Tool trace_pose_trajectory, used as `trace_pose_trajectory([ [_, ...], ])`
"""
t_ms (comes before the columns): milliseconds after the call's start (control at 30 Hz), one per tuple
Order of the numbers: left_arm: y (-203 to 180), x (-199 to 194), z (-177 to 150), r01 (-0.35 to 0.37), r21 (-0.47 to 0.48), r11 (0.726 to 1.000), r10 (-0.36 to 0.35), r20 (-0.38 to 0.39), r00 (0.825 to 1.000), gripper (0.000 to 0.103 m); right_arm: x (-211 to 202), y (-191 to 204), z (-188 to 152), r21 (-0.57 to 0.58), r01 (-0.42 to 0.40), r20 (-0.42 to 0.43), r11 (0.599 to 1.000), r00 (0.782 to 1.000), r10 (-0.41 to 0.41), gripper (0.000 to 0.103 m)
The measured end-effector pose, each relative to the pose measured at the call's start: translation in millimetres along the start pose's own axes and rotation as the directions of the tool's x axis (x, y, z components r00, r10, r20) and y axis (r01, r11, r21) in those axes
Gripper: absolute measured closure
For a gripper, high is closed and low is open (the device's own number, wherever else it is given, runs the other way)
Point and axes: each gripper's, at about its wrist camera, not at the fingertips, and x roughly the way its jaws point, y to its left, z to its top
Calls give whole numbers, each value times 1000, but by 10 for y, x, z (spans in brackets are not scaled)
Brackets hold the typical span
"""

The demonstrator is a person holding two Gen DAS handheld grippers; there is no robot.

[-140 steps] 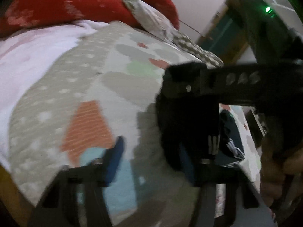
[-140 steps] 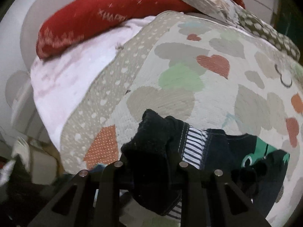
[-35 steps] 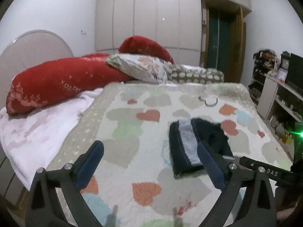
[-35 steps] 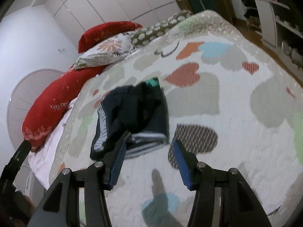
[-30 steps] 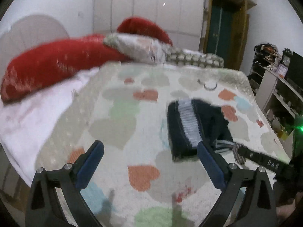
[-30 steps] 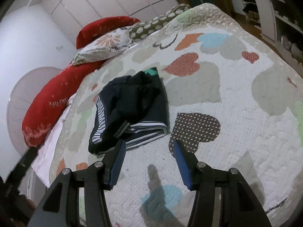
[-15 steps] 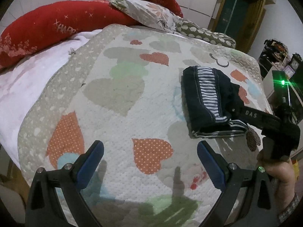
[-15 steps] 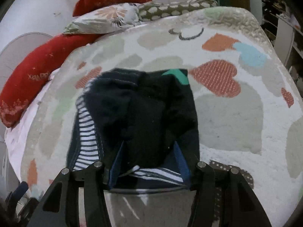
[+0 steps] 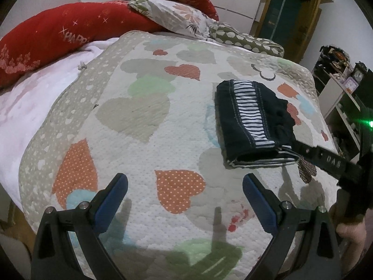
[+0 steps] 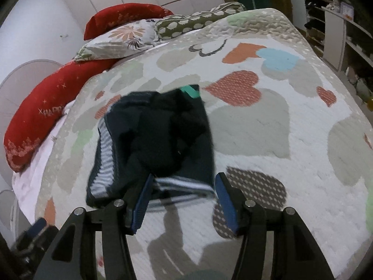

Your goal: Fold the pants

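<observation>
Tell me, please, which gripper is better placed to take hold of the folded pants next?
Right. The right gripper is open with its fingers straddling the near edge of the folded pants. The left gripper is open over bare quilt, apart from the pants.

My left wrist cam sits low over the near edge of the quilt, looking up the bed toward the red bolster and wardrobe, pants off to its right, well ahead. My right wrist cam is much closer to the pants, dead ahead, angled left toward the same bolster. Both share pants, quilt, pillows; the left view also catches the right gripper at its edge
</observation>
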Motion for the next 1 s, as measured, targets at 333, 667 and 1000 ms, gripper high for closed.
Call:
trace_pose_trajectory([
  [333,-73,-48,1,-4,22,1000,4,11,1000,5,-51,-45,-207,-42,56,-3,998,998,-56,44],
  [667,-90,-99,-14,-6,24,1000,6,27,1000,5,-40,-5,-297,-53,63,-12,997,998,-64,42],
  [1000,18,155,302,133,-57,989,-135,-42,990,5,-42,-193,-37,29,-30,-4,999,1000,30,41],
])
